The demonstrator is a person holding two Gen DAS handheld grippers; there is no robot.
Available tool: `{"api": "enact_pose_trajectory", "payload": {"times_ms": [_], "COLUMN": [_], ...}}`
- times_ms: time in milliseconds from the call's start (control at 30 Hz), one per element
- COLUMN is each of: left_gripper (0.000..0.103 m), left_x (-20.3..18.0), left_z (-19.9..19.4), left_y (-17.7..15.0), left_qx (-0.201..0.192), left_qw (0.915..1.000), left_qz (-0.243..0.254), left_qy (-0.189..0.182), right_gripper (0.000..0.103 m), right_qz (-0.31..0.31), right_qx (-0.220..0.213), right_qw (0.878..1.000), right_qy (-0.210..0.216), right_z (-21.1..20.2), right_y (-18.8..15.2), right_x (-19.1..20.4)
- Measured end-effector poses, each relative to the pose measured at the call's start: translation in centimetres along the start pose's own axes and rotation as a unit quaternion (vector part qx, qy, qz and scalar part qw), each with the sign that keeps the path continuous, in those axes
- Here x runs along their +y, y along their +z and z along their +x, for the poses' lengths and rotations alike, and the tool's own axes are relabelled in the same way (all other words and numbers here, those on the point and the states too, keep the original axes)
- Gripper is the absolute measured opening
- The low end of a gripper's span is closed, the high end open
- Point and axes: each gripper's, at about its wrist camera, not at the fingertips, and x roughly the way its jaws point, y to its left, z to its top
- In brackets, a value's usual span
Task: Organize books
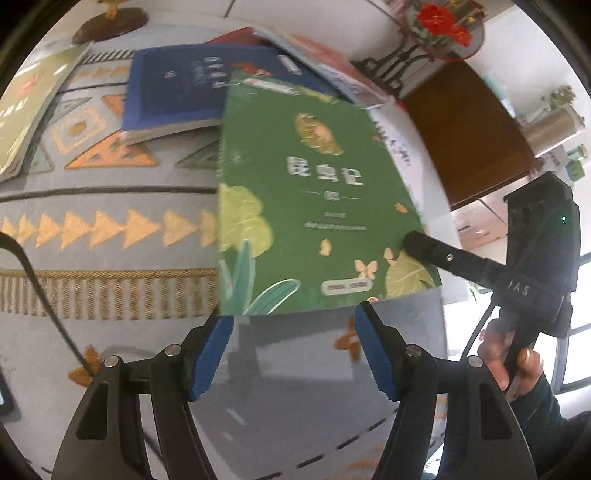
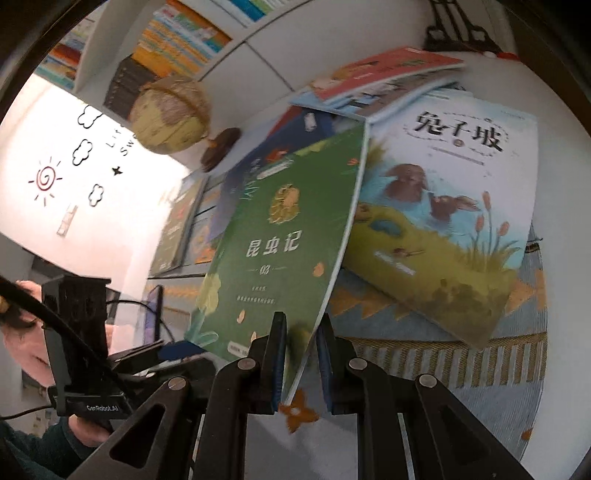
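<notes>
The right tool pinches the green book by its lower corner, lifted above the patterned rug. The left tool, spread and empty, hangs just under its bottom edge. Best support that edge before carrying it toward the rabbit book and the pile beyond, since the thin cover looks floppy.

A patterned rug with orange triangles and a fringed gold band carries the books. Directly on it lie a navy book, an olive-green book near its left edge, and a rabbit picture book. A globe's wooden base stands beyond the rug.
</notes>
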Motion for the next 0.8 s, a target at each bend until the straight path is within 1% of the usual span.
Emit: {"api": "enact_pose_trajectory", "payload": {"times_ms": [100, 200, 300, 367, 433, 500, 600, 633, 667, 700, 767, 800], "left_gripper": [0.065, 0.067, 0.067, 0.067, 0.068, 0.069, 0.072, 0.072, 0.072, 0.072, 0.072, 0.072], "left_x": [0.9, 1.6, 2.7, 3.0, 2.5, 2.3, 1.8, 1.7, 1.7, 1.8, 2.2, 2.5], "left_z": [-0.5, -0.6, 0.8, 1.6, 2.2, 2.2, 2.5, 2.4, 2.1, 1.7, 0.6, 0.1], "left_y": [0.6, 2.1, 3.7, 4.3, 4.5, 4.6, 4.8, 4.9, 5.0, 5.0, 4.8, 4.8], "left_qx": [-0.010, -0.033, -0.031, -0.029, -0.030, -0.032, -0.035, -0.034, -0.036, -0.038, -0.039, -0.037], "left_qw": [0.9999, 0.9993, 0.9990, 0.9992, 0.9994, 0.9993, 0.9992, 0.9992, 0.9992, 0.9993, 0.9972, 0.9946], "left_qz": [-0.002, -0.005, -0.014, -0.008, 0.009, 0.015, 0.009, 0.005, 0.003, 0.001, -0.021, -0.036], "left_qy": [0.006, 0.018, 0.030, 0.025, 0.014, 0.013, 0.017, 0.019, 0.015, 0.003, -0.060, -0.090], "right_gripper": [0.015, 0.015, 0.015, 0.015, 0.015, 0.015, 0.016, 0.019, 0.019, 0.019, 0.019, 0.019], "right_qz": [0.011, 0.019, 0.022, 0.022, 0.022, 0.029, 0.044, 0.056, 0.065, 0.077, 0.105, 0.118], "right_qx": [0.003, 0.000, 0.003, 0.006, 0.014, 0.017, 0.021, 0.020, 0.017, 0.015, -0.007, -0.025], "right_qw": [1.000, 1.000, 1.000, 1.000, 1.000, 0.999, 0.999, 0.998, 0.997, 0.996, 0.990, 0.984], "right_qy": [0.000, 0.005, 0.003, -0.002, -0.007, -0.009, 0.010, 0.027, 0.033, 0.046, 0.099, 0.135], "right_z": [0.3, 0.2, 0.2, 0.4, 1.0, 1.6, 2.4, 2.8, 2.8, 2.7, 1.4, 0.4], "right_y": [0.1, 0.2, 0.3, 0.2, 0.2, 0.1, -0.2, -0.3, -0.3, -0.4, -0.5, -0.5], "right_x": [-0.6, -0.7, -0.8, -1.0, -1.1, -1.4, -2.1, -2.5, -2.7, -3.0, -3.7, -4.0]}}
